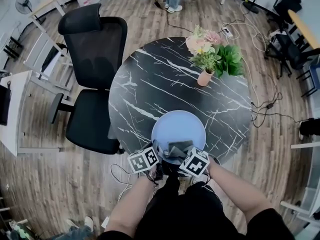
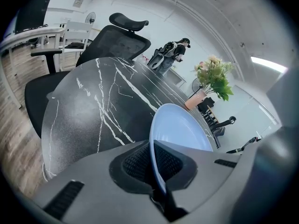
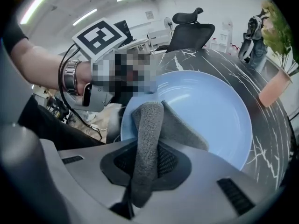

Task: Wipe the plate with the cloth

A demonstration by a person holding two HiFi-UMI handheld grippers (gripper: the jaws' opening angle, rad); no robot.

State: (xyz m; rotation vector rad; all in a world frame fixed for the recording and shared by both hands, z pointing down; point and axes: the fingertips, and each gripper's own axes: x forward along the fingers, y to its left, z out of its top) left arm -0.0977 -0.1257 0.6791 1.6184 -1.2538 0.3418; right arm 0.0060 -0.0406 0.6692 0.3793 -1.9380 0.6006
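Slip risk: blue plate
left gripper jaws clamp only its rim, right gripper jaws pinch grey cloth; hard wiping near desk edge could lever it loose.

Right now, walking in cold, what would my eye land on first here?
The pale blue plate at the near edge of the round black marble table, with the left gripper clamped on its rim and the right gripper holding a grey cloth over it. Then the bouquet in a pink vase on the table's far side, and the black office chair to the left.
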